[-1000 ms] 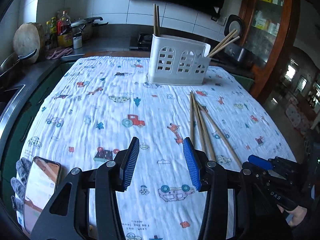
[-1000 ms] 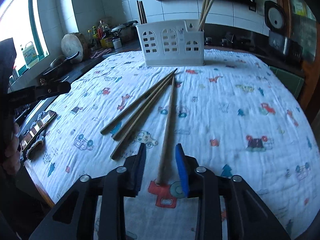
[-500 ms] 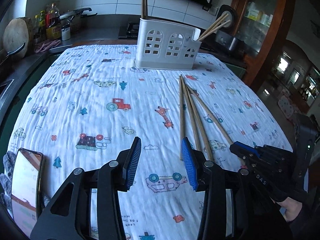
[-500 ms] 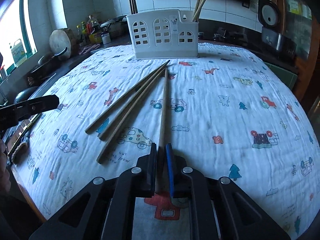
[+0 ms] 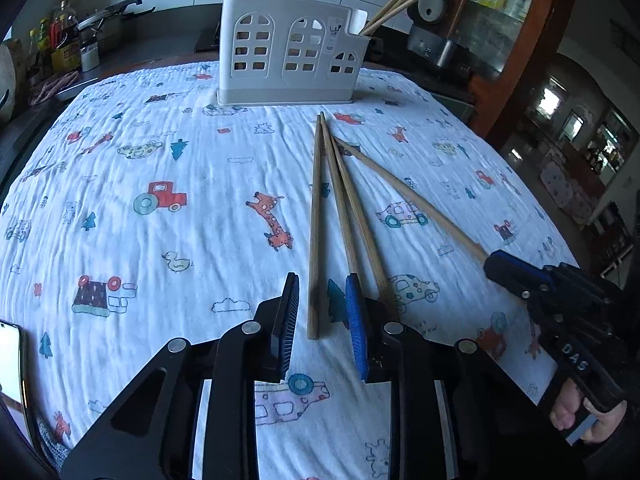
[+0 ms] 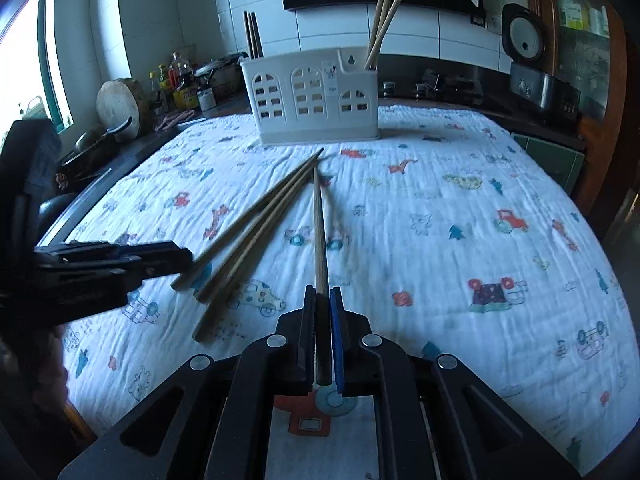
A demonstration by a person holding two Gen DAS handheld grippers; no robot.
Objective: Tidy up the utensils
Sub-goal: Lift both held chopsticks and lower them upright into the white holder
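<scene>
Several wooden chopsticks lie fanned on the patterned cloth (image 5: 160, 152). My right gripper (image 6: 321, 300) is shut on the thick end of one light chopstick (image 6: 319, 224), its tip lifted slightly; this shows in the left wrist view (image 5: 416, 204) too. My left gripper (image 5: 322, 300) is open, its jaws on either side of the end of a darker chopstick (image 5: 315, 220). Two more chopsticks (image 5: 352, 216) lie just right of it. A white utensil caddy (image 5: 288, 52) stands at the table's far side, holding chopsticks at both ends (image 6: 380, 24).
A phone (image 5: 10, 372) lies at the near left table edge. A counter with bottles (image 5: 60, 44), a pot and a cutting board (image 6: 120, 106) runs along the left. A rice cooker (image 6: 540, 76) and a wooden cabinet (image 5: 520, 20) stand at the right.
My right gripper closed on the light chopstick and began lifting it. My left gripper moved forward and right, and its open jaws now stand on either side of a darker chopstick's end.
</scene>
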